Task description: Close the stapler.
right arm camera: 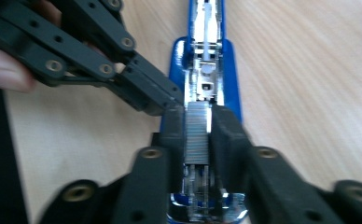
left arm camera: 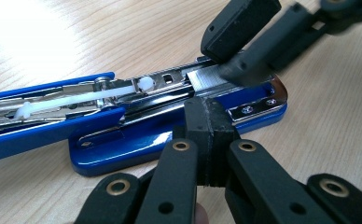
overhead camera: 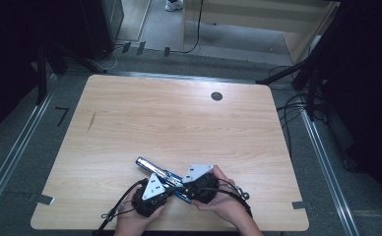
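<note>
Right hand-held gripper (right arm camera: 198, 128) pinches staple strip (right arm camera: 198, 135) over open blue stapler (left arm camera: 170, 135) on desk (overhead camera: 179, 118); left hand-held gripper (left arm camera: 209, 135), pressed together, braces stapler base. Risk: strip tilts, jams, or breaks apart beside stapler channel.

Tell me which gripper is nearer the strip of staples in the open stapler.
Right. The right gripper has its jaws on both sides of the staple strip; the left gripper, shut, rests against the stapler's blue base beside it.

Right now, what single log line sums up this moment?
stapler: open on table | staples: over magazine, between right claw pads | left claw: shut, pressing on blue base
</note>
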Demonstrator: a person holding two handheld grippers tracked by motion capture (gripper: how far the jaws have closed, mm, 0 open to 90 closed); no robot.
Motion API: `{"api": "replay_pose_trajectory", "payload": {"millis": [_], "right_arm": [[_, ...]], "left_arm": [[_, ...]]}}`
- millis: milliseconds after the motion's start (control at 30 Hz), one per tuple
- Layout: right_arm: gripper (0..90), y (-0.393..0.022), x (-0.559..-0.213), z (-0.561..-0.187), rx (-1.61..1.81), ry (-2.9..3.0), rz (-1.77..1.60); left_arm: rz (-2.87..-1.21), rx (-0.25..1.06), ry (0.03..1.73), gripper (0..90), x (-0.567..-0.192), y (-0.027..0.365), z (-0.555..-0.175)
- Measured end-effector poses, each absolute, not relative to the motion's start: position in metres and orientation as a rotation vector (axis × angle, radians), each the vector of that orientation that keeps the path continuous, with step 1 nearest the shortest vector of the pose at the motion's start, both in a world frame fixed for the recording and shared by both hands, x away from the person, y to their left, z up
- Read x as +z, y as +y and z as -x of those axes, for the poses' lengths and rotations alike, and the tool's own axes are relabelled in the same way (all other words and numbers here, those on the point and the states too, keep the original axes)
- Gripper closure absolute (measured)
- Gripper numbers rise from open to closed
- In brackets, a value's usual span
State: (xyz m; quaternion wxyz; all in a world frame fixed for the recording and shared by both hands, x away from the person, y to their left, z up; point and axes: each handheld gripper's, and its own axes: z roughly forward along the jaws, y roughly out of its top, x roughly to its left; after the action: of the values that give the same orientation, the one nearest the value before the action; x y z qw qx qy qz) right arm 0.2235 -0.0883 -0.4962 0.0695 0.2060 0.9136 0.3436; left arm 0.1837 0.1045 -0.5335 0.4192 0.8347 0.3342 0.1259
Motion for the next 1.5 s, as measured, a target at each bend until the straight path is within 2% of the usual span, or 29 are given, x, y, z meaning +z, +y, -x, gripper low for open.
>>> {"api": "replay_pose_trajectory", "payload": {"millis": [1100,1500], "right_arm": [[79.9,-0.098,-0.483,-0.227,1.128,2.732,-0.681],[79.9,-0.100,-0.488,-0.228,1.118,2.742,-0.698]], "left_arm": [[-2.090,0.306,0.844,90.0,-0.533,0.105,-0.184],[-2.093,0.310,0.841,90.0,-0.533,0.105,-0.184]]}}
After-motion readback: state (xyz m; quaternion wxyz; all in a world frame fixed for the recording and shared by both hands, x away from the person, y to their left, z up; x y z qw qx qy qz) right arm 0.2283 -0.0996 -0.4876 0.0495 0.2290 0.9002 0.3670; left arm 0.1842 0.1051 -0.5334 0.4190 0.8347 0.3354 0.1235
